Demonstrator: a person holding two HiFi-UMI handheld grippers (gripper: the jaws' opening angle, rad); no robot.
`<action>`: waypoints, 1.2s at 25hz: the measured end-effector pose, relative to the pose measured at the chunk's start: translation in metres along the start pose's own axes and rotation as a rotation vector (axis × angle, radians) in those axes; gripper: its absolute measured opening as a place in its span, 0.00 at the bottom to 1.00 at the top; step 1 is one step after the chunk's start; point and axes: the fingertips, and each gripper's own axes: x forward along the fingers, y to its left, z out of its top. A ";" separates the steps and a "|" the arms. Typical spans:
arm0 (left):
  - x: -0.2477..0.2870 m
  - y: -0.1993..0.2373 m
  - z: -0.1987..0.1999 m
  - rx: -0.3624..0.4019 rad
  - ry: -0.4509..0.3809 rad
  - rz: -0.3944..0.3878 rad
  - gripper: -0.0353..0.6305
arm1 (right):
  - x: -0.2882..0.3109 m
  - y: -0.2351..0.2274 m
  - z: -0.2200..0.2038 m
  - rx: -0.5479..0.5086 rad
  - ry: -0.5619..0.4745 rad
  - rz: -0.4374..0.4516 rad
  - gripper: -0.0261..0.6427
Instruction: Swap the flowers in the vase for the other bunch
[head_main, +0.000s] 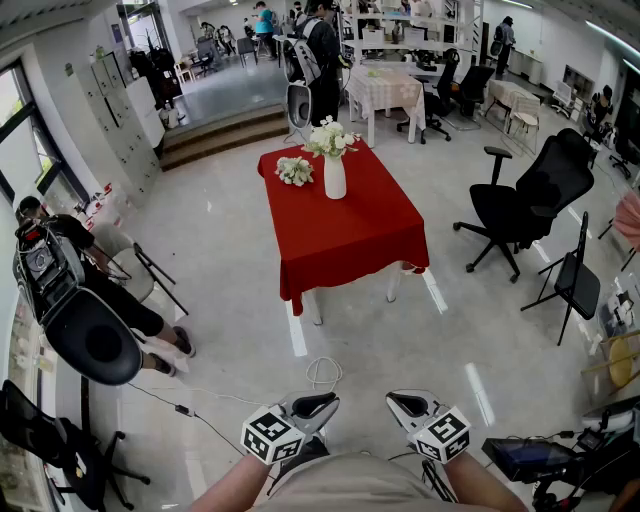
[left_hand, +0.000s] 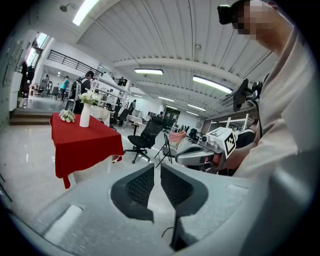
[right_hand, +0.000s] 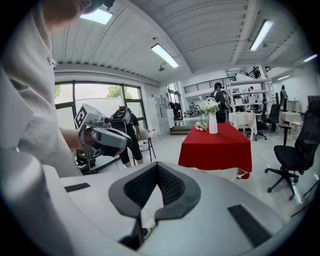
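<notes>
Left gripper (head_main: 320, 403) and right gripper (head_main: 403, 401) pressed together, both empty. Tall white ceramic vase (head_main: 335, 177) of white flowers (head_main: 330, 137) stands far off at 12 o'clock on red-clothed table (head_main: 352, 228), with the loose white bunch (head_main: 294, 171) at its 9. Walk in, spread jaws, pinch stems low.

Open floor (head_main: 240, 270) to table (head_main: 350, 225); chair (head_main: 530, 195) right, person (head_main: 70, 238) left

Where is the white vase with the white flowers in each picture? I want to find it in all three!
Head view: the tall white vase is at the top centre, far away across the floor.
Left gripper view: the vase is small, at the upper left.
Right gripper view: the vase is small, just right of centre.
Shared landmark: the red tablecloth under it in every view.
</notes>
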 end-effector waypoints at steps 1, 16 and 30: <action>0.001 0.004 0.002 0.003 -0.003 0.003 0.12 | 0.003 -0.003 0.002 -0.008 -0.002 0.000 0.06; -0.009 0.112 0.043 0.065 -0.018 -0.016 0.12 | 0.101 -0.033 0.065 -0.030 -0.033 -0.088 0.06; 0.026 0.220 0.088 0.045 -0.050 0.003 0.12 | 0.159 -0.132 0.112 -0.001 -0.061 -0.232 0.26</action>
